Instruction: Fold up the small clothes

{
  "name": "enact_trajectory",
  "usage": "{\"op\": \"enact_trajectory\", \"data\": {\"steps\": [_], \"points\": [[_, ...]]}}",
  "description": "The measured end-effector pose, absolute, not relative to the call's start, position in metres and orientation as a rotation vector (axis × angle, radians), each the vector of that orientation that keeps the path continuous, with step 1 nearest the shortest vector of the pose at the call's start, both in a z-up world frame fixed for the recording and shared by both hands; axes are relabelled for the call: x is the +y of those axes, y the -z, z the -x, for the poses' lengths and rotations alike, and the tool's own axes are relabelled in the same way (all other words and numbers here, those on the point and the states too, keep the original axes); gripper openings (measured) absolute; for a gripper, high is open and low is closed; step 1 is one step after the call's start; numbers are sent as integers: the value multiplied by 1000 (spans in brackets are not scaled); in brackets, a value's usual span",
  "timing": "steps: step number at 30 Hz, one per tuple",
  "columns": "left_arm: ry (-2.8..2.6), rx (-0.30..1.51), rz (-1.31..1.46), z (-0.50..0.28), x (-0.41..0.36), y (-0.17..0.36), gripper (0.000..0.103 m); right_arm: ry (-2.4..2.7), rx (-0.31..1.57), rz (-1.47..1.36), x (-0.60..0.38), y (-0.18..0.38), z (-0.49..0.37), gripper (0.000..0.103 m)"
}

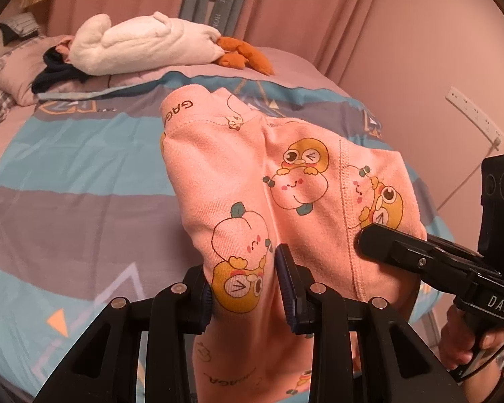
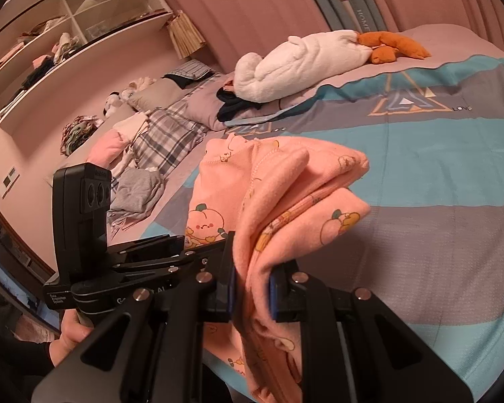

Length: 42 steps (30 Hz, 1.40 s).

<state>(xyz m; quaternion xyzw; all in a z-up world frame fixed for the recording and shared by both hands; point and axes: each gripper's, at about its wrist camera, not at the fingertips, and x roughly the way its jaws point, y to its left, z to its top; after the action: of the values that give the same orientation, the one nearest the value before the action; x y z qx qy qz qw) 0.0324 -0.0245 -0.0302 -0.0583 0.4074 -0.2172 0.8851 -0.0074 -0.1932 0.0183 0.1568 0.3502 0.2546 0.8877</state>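
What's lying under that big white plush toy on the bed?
Dark clothing pokes out from beneath the white plush toy, resting on a pillow. How far it extends underneath is covered.

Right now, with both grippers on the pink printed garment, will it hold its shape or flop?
Likely floppy: the pink garment sags in soft folds between the left gripper and right gripper. Probably light, since small pinches carry it. The knit looks unlikely to slip.
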Motion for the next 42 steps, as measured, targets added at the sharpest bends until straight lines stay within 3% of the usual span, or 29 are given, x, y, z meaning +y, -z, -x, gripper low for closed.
{"op": "enact_trajectory", "data": {"steps": [42], "points": [[355, 789, 175, -30, 17, 20, 32, -625, 724, -241, -144, -29, -23, 15]]}}
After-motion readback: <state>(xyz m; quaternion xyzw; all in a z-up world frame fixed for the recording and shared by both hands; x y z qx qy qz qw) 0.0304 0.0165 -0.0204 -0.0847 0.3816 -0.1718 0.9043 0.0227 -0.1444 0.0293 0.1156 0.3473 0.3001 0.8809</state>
